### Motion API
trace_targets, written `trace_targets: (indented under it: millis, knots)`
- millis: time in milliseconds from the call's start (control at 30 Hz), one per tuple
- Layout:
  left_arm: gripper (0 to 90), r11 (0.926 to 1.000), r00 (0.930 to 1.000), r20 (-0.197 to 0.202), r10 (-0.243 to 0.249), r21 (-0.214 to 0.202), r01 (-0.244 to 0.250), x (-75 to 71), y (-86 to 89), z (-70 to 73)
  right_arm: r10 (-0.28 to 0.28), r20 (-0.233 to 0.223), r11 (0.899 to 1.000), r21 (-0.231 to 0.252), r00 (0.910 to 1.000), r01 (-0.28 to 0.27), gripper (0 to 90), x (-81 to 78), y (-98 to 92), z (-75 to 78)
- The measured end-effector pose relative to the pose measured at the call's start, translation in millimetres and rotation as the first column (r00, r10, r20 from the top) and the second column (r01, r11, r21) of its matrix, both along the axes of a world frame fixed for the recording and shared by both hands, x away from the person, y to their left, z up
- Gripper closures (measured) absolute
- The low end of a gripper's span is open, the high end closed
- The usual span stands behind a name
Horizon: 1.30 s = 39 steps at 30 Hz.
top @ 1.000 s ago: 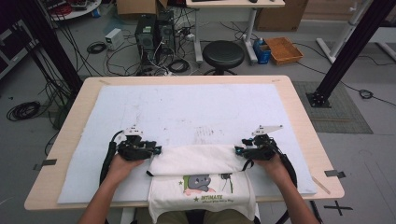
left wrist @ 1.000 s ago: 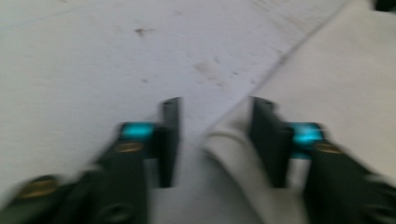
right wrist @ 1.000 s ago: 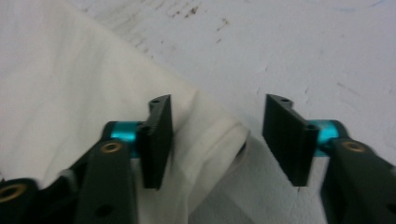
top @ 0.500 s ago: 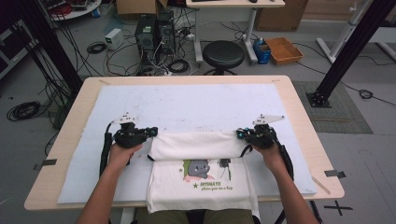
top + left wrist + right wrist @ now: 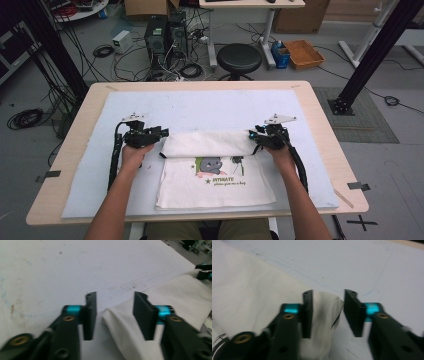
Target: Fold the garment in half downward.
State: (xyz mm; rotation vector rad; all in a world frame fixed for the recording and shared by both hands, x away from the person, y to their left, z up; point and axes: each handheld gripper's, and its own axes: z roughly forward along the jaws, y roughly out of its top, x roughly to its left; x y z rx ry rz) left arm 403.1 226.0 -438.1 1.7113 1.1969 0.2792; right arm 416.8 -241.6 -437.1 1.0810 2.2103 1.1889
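Observation:
A white T-shirt (image 5: 175,185) with a small cartoon print lies on the white mat (image 5: 200,107), its far part folded back into a band (image 5: 207,144). At the band's left end is my left gripper (image 5: 164,135); its jaws have just been opening. In the left gripper view that gripper (image 5: 115,296) stands open, with a corner of the shirt (image 5: 175,297) lying loose between the jaws. My right gripper (image 5: 251,136) is at the band's right end and has also just been opening. It (image 5: 329,293) is open around a fold of the shirt (image 5: 262,290) that leans on one jaw.
The mat covers most of the wooden table (image 5: 320,125), with bare mat beyond the shirt. Bits of tape (image 5: 359,185) sit near the table's side edges. Behind the table, on the floor, are a black stool (image 5: 240,57), computer towers (image 5: 162,35) and cables.
Both hands moved away from the person, drawing the folded shirt further onto the table. The jaws that were shut on its fold now stand open.

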Motion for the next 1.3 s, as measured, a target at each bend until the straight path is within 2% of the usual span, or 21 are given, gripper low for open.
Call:
trace_targets:
  millis: [67, 100, 167, 200, 300, 433, 500, 533, 633, 667, 700, 767, 800, 867, 967, 1033, 1067, 1100, 1167, 1233, 1300]
  knots:
    - [45.9, 0.9996, 0.9996, -0.013, 0.027, 0.01, -0.027, -12.6, 4.4, 2.0, -0.029, 0.029, 0.999, 0.032, 0.9991, 0.028, 43.9, -11.1, -8.5, 6.7]
    - [45.5, 0.9995, 0.9995, -0.003, 0.031, 0.01, -0.031, -20.1, 6.0, 2.3, -0.037, 0.036, 0.998, 0.05, 0.9987, 0.035, 41.4, -16.3, -13.1, 9.3]
    - [45.8, 0.9996, 0.9994, 0.019, 0.029, 0.002, -0.029, -33.5, 9.6, 1.8, -0.048, 0.032, 0.997, 0.062, 0.9983, 0.045, 41.2, -28.1, -20.9, 12.0]
    - [46.3, 0.9996, 0.9996, 0.023, 0.019, -0.019, -0.018, -41.6, 11.3, -0.7, -0.047, 0.031, 0.997, 0.062, 0.9984, 0.045, 41.4, -32.2, -23.4, 11.7]
    - [46.4, 0.9996, 0.9998, 0.005, -0.016, -0.024, 0.017, -51.4, 11.0, -8.8, -0.04, -0.022, 0.997, 0.063, 0.9989, 0.042, 42.4, -43.6, -29.0, 6.3]
    - [46.4, 0.9984, 0.9985, -0.011, -0.053, -0.019, 0.053, -47.7, 2.9, -14.4, -0.034, -0.074, 0.997, 0.062, 0.9967, 0.039, 43.4, -41.8, -23.2, -3.5]
    - [49.5, 0.9974, 0.9971, -0.025, -0.073, 0.001, 0.073, -45.1, -1.6, -15.2, -0.018, -0.093, 0.998, 0.053, 0.9955, 0.023, 47.3, -39.2, -17.1, -6.0]
    - [54.9, 0.9966, 0.9963, -0.029, -0.081, 0.012, 0.082, -44.8, -3.1, -15.2, -0.004, -0.103, 0.999, 0.044, 0.9947, 0.008, 52.9, -37.2, -13.2, -7.5]
    - [84.9, 0.9924, 0.9946, -0.019, -0.102, 0.068, 0.103, -47.4, -7.0, -13.6, 0.035, -0.108, 0.999, 0.014, 0.9935, -0.034, 79.3, -35.9, -9.1, -8.1]
    - [88.4, 0.9907, 0.9942, -0.021, -0.105, 0.085, 0.106, -48.1, -7.7, -13.6, 0.042, -0.106, 0.999, 0.011, 0.9935, -0.041, 81.4, -36.6, -9.2, -7.5]
    - [88.8, 0.9912, 0.994, -0.027, -0.106, 0.077, 0.107, -48.9, -7.2, -13.2, 0.048, -0.103, 0.999, 0.015, 0.9936, -0.047, 82.1, -37.8, -9.6, -6.4]
    - [89.0, 0.9915, 0.9936, 0.003, -0.113, 0.065, 0.113, -53.0, -4.5, -9.5, 0.062, -0.086, 0.998, 0.018, 0.9944, -0.06, 82.7, -42.8, -11.8, -2.7]
    - [89.0, 0.9912, 0.9922, 0.013, -0.124, 0.048, 0.123, -55.5, -3.3, -7.3, 0.069, -0.077, 0.997, 0.026, 0.9946, -0.067, 82.7, -47.0, -14.5, -0.3]
    - [89.0, 0.9889, 0.9892, 0.031, -0.143, 0.044, 0.142, -62.2, -1.4, -2.7, 0.083, -0.056, 0.996, 0.034, 0.995, -0.081, 82.8, -54.9, -20.0, 2.8]
    - [89.0, 0.9831, 0.9809, 0.065, -0.183, 0.008, 0.183, -77.6, 2.0, 3.4, 0.098, -0.044, 0.994, 0.043, 0.9942, -0.096, 82.8, -67.4, -27.9, 5.7]
    - [89.0, 0.98, 0.9773, 0.076, -0.198, -0.002, 0.199, -85.8, 4.6, 5.8, 0.108, -0.044, 0.993, 0.05, 0.9932, -0.105, 82.8, -78.1, -32.8, 8.6]
    - [89.0, 0.9759, 0.9728, 0.084, -0.216, -0.016, 0.218, -92.6, 7.3, 7.3, 0.116, -0.04, 0.992, 0.051, 0.9924, -0.114, 82.8, -83.2, -35.0, 9.9]
    - [88.9, 0.9748, 0.9717, 0.086, -0.22, -0.021, 0.222, -96.8, 8.7, 8.1, 0.124, -0.038, 0.991, 0.058, 0.9915, -0.122, 82.8, -89.9, -37.4, 11.4]
    - [89.0, 0.9681, 0.9647, 0.092, -0.247, -0.022, 0.25, -108.7, 13.7, 9.8, 0.143, -0.033, 0.988, 0.064, 0.9892, -0.141, 82.8, -101.3, -40.7, 13.0]
    - [89.0, 0.9612, 0.9586, 0.095, -0.268, -0.039, 0.273, -118.0, 17.7, 9.8, 0.173, -0.047, 0.982, 0.085, 0.9838, -0.169, 82.8, -113.8, -42.6, 13.1]
    - [88.9, 0.9509, 0.9494, 0.094, -0.3, -0.052, 0.305, -129.9, 21.5, 8.3, 0.197, -0.048, 0.978, 0.078, 0.9793, -0.193, 82.8, -125.1, -44.4, 13.1]
